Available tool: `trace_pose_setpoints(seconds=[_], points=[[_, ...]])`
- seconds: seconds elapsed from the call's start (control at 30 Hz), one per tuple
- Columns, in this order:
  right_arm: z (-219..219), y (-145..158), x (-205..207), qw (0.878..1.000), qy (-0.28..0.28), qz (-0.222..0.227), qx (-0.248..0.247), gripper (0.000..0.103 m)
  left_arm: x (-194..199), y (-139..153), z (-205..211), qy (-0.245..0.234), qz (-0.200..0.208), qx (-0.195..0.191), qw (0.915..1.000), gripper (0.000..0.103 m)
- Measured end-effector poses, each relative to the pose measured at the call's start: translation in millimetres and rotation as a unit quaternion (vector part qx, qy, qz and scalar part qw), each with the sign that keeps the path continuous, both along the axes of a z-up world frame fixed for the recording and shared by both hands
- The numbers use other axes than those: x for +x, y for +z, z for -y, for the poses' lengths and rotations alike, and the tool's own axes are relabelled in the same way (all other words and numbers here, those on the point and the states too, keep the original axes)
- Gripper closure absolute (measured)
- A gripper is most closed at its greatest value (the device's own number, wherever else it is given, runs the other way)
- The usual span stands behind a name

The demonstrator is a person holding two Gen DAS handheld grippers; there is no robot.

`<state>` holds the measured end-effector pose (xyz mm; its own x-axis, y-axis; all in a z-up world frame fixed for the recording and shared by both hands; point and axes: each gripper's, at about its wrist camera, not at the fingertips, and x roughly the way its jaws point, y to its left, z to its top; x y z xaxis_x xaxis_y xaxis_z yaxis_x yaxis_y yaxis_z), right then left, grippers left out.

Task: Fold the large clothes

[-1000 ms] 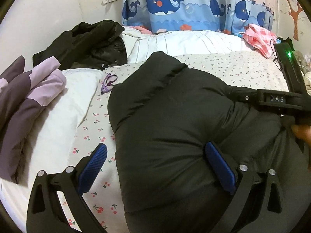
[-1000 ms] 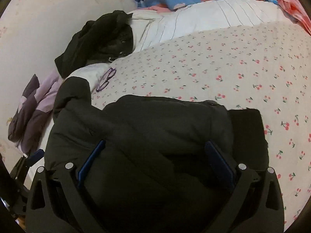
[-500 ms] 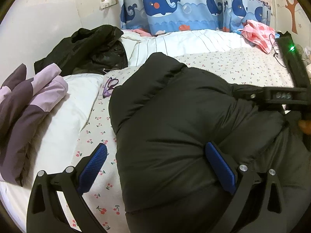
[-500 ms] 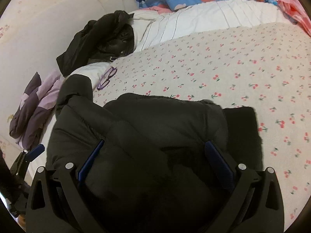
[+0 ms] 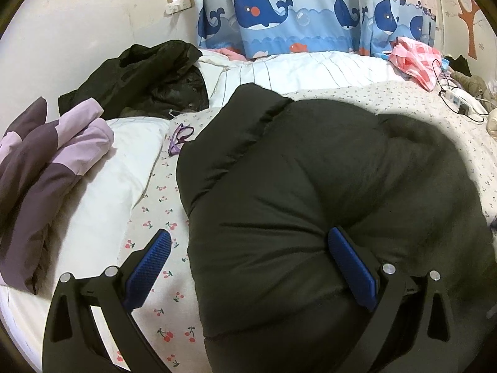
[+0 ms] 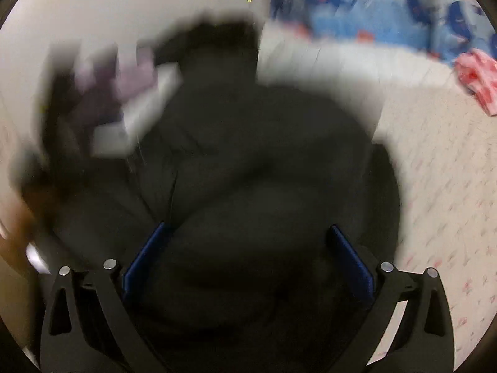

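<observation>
A bulky black padded jacket [image 5: 295, 186] lies bunched on the cherry-print bed sheet [image 5: 155, 217]. My left gripper [image 5: 251, 267] is open at the jacket's near-left edge. Its left finger [image 5: 149, 267] hangs over the sheet and its right finger [image 5: 351, 267] is against the jacket's top. The right wrist view is heavily blurred by motion. There the jacket [image 6: 248, 155] fills the middle, and my right gripper [image 6: 248, 258] is open, its fingers wide apart just over the black fabric. Whether they touch it I cannot tell.
A second black coat [image 5: 139, 77] and a purple jacket [image 5: 46, 155] lie at the left on white bedding [image 5: 118, 171]. Purple glasses [image 5: 180, 138] sit beside the jacket. A pink cloth [image 5: 416, 59] and a power strip with cables [image 5: 459, 99] are at the far right, before a whale curtain [image 5: 295, 15].
My right gripper and the hand on it have left the left wrist view, baring the jacket's right side. The right wrist view has swung quickly and blurred. My left gripper has barely moved.
</observation>
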<state>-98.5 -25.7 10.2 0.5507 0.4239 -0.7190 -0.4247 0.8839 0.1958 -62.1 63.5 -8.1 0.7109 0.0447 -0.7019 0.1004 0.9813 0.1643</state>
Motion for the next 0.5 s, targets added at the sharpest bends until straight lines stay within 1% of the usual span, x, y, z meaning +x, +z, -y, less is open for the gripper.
trace_pose_setpoints(seconds=[0.03, 0.07, 0.1, 0.13, 0.17, 0.2, 0.23, 0.27, 0.3, 0.37, 0.4, 0.43, 0.47, 0.5], points=[[4.0, -6.4, 2.6, 1.000, -0.007, -0.013, 0.020, 0.006, -0.4, -1.9, 0.3, -0.002, -0.003, 0.001, 1.0000, 0.006], [6.4, -5.8, 5.5, 0.999, -0.010, -0.027, 0.029, 0.006, -0.6, -4.3, -0.7, -0.002, -0.003, 0.001, 1.0000, 0.006], [12.8, -0.5, 10.3, 0.997, -0.017, -0.055, 0.049, 0.006, -1.1, -4.9, -4.0, -0.005, -0.004, -0.008, 0.9999, 0.006], [20.3, 4.7, 11.8, 0.995, -0.025, -0.068, 0.071, 0.006, -1.3, -4.4, -7.1, -0.008, -0.007, -0.017, 0.9998, 0.006], [30.2, 11.4, 10.7, 0.993, -0.036, -0.067, 0.094, 0.006, -1.0, -2.2, -18.1, -0.022, -0.022, -0.051, 0.9982, 0.006], [46.8, 23.3, 7.4, 0.991, -0.062, -0.048, 0.111, 0.006, 0.0, -0.5, -30.8, -0.034, -0.043, -0.096, 0.9938, 0.006], [59.5, 31.5, 6.1, 0.989, -0.086, -0.034, 0.113, 0.006, 1.6, 0.3, -43.9, -0.037, -0.061, -0.140, 0.9875, 0.006], [73.3, 37.7, 7.0, 0.986, -0.112, -0.028, 0.118, 0.006, 3.2, 0.2, -63.0, -0.029, -0.077, -0.201, 0.9761, 0.006], [89.6, 40.2, 12.5, 0.981, -0.145, -0.036, 0.125, 0.006, 4.3, -2.2, -85.2, -0.007, -0.086, -0.260, 0.9616, 0.006], [108.4, 33.4, 29.8, 0.972, -0.186, -0.072, 0.127, 0.006, 6.0, -10.2, -111.9, 0.024, -0.099, -0.309, 0.9456, 0.006], [113.1, 22.9, 43.1, 0.967, -0.195, -0.103, 0.127, 0.006, 7.3, -15.8, -120.5, 0.029, -0.108, -0.326, 0.9388, 0.006], [113.6, 11.1, 53.0, 0.963, -0.198, -0.129, 0.133, 0.006, 9.8, -24.8, -125.3, 0.024, -0.125, -0.352, 0.9271, 0.006], [112.2, -0.1, 59.6, 0.958, -0.197, -0.153, 0.143, 0.006, 11.7, -32.0, -122.7, 0.012, -0.142, -0.372, 0.9172, 0.006], [106.1, -22.0, 68.1, 0.947, -0.191, -0.197, 0.167, 0.006, 13.9, -38.7, -117.6, -0.003, -0.157, -0.388, 0.9080, 0.006]])
